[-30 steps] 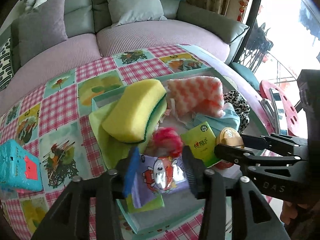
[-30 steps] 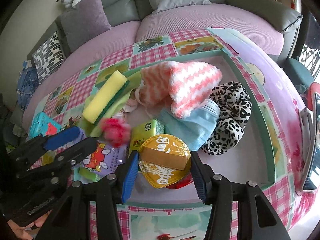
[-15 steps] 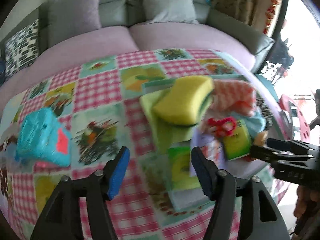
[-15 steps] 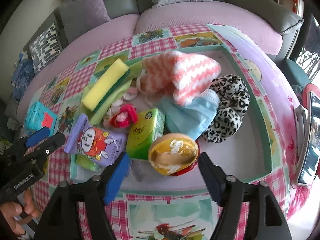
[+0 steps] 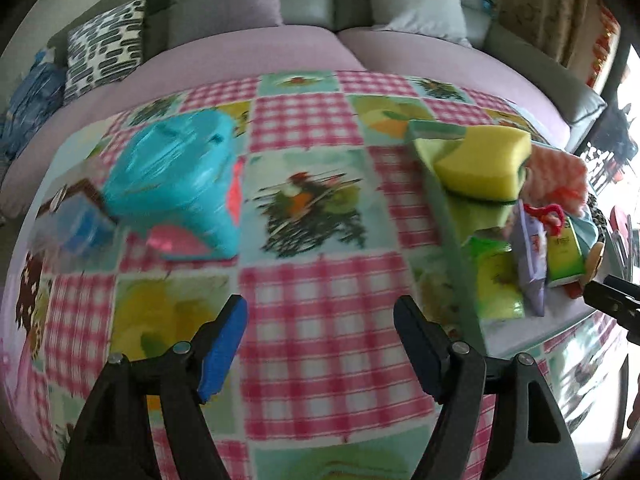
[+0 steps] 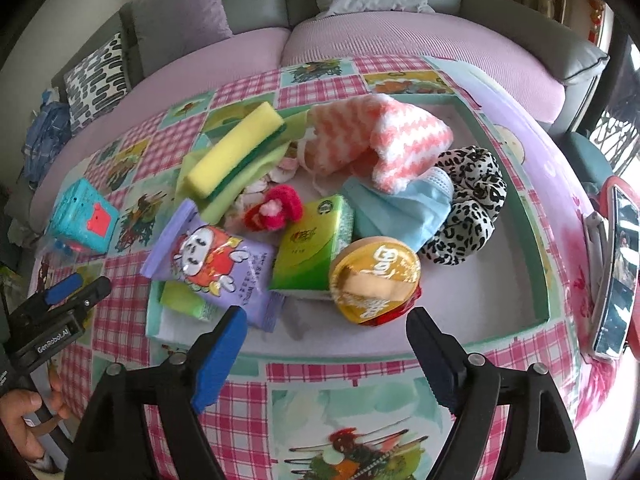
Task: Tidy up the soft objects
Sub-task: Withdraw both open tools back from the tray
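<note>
The big tabletop (image 6: 320, 380) wears a pink checked cloth, and a sofa (image 6: 400, 36) curves behind it. On the tabletop sits a shallow green tray (image 6: 538, 248), my landmark. The soft things are heaped inside it, probably so they stay together: a pink-and-white knitted cloth (image 6: 384, 140) at the back, a leopard scrunchie (image 6: 472, 208) and blue mask (image 6: 392, 208) beside it, a yellow sponge (image 6: 236, 152), a purple packet (image 6: 216, 264), a green tissue pack (image 6: 312, 248) and a gold round pack (image 6: 376, 276) near the front edge. A blue pack (image 5: 176, 184) lies outside the tray, well apart.

The right tool (image 6: 324, 344) hangs just in front of the tray. Its jaws have just been opening and nothing is between them. The left tool (image 5: 320, 332) is wide apart too, over bare cloth beside the tray, perhaps heading for that blue pack.
</note>
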### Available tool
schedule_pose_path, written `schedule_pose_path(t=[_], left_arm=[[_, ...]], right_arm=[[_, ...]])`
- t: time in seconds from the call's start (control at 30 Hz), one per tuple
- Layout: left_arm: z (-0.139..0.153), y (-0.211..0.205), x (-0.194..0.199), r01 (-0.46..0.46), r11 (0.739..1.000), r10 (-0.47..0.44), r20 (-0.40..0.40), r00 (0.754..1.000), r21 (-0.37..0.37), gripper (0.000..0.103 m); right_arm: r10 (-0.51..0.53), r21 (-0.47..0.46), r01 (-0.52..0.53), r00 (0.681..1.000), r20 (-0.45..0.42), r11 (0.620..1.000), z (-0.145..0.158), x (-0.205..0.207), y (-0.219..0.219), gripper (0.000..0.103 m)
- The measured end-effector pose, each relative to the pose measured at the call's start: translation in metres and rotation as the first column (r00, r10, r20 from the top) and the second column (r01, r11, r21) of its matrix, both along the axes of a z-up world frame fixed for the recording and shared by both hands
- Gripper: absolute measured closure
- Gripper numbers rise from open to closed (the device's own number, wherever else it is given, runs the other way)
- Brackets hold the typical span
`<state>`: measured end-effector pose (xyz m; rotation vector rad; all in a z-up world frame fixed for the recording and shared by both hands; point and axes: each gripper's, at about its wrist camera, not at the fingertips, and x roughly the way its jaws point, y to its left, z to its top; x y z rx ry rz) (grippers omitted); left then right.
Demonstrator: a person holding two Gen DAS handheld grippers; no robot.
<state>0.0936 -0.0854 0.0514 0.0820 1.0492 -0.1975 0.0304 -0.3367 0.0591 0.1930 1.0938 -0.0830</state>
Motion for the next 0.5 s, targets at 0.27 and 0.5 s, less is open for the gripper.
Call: schedule_pose_path(t=[0.27,0.5], left_arm=[[0.001,0.019,-0.017,-0.035,0.999,0.035,0.018,0.999,0.033,0.002],[0.004,0.034,-0.037,-0.048,0.998,0.047,0.035,0.998,0.031,0.002]], right_arm=[[0.064,-0.038,-0.063,0.997,0.037,0.997,0.009,-0.017,0.035,0.0],[0.099,-0.02,-0.099,0.995,0.023,0.995,0.001,-0.033,0.068,0.0]])
